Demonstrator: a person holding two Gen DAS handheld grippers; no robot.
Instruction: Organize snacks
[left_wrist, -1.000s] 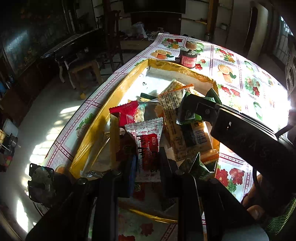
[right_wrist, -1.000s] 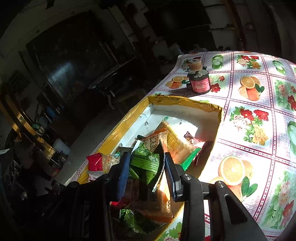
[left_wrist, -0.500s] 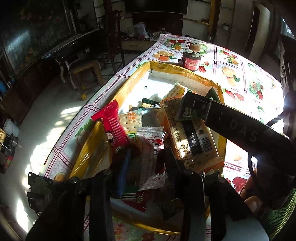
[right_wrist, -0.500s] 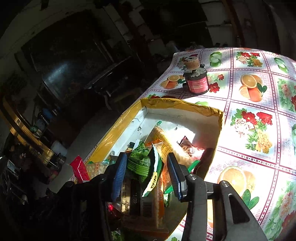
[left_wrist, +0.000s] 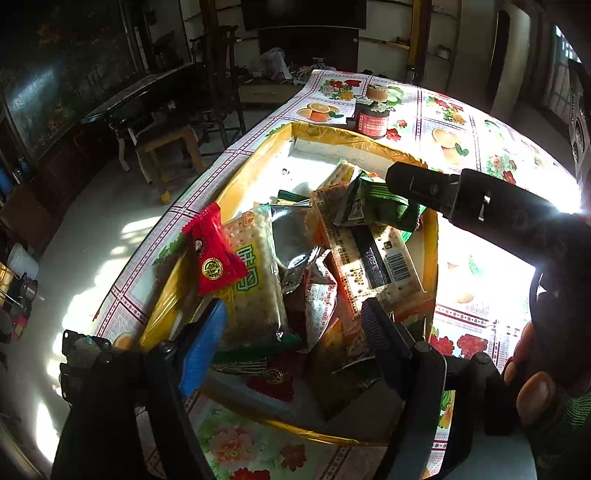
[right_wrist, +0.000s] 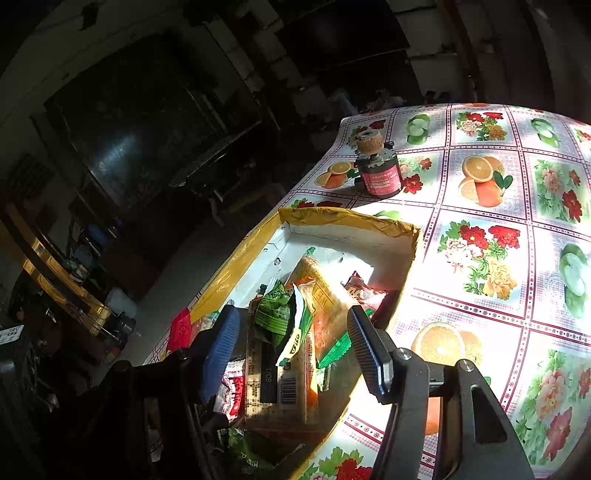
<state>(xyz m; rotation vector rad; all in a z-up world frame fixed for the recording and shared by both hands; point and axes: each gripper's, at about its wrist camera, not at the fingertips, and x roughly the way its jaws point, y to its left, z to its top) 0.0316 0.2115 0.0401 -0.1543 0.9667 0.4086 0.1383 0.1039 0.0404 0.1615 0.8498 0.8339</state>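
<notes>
Looking along my left gripper (left_wrist: 291, 332), its jaws have just been opening and stand spread over the snacks (left_wrist: 258, 280) in the yellow box (left_wrist: 430, 236), with the right gripper (left_wrist: 417, 184) crossing above. From my right gripper (right_wrist: 291, 347), jaws also just opening, nothing is pinched; a red jar (right_wrist: 380, 177) stands beyond the box on the tablecloth (right_wrist: 480, 258).

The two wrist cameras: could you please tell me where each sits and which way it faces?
Left wrist: on the left gripper, angled down into the snack box; its open fingers, the right gripper's body and a hand show.
Right wrist: on the right gripper, angled down over the box; its open fingers show.
Shared: box, red jar, floral tablecloth.
</notes>
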